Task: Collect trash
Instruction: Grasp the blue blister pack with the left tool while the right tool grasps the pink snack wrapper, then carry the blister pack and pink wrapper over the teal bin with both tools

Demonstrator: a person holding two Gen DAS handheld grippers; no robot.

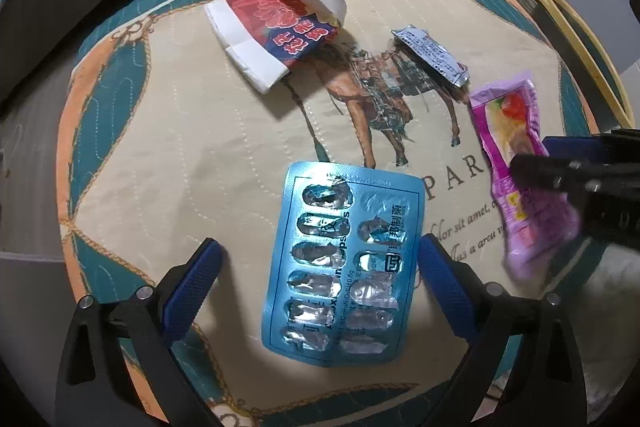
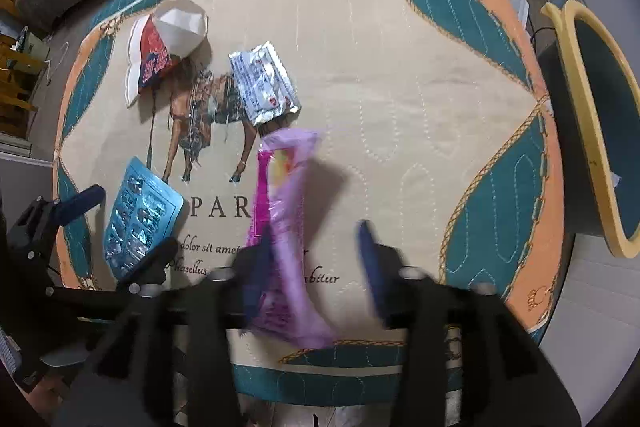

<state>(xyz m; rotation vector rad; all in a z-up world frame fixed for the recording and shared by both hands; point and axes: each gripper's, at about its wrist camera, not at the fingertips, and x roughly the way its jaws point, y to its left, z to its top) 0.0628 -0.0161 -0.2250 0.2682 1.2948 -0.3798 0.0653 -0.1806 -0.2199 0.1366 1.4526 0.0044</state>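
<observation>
An empty blue blister pack (image 1: 340, 267) lies flat on a quilted horse-print cloth (image 1: 180, 147). My left gripper (image 1: 320, 255) is open and straddles it, one blue pad on either side. It shows too in the right wrist view, where the left gripper (image 2: 130, 223) stands over the blister pack (image 2: 140, 219). A purple snack wrapper (image 2: 288, 227) lies between the fingers of my right gripper (image 2: 316, 261), close against the left finger (image 2: 260, 267). The other finger is well off it. That view is blurred. In the left wrist view, the right gripper (image 1: 540, 157) is over the wrapper (image 1: 516, 163).
A crushed red and white paper cup (image 1: 276, 27) (image 2: 168, 43) and a silver sachet (image 1: 432, 55) (image 2: 264, 87) lie farther back on the cloth (image 2: 400, 87). A dark bin with a yellow rim (image 2: 580, 127) (image 1: 580, 47) stands beside the cloth's right edge.
</observation>
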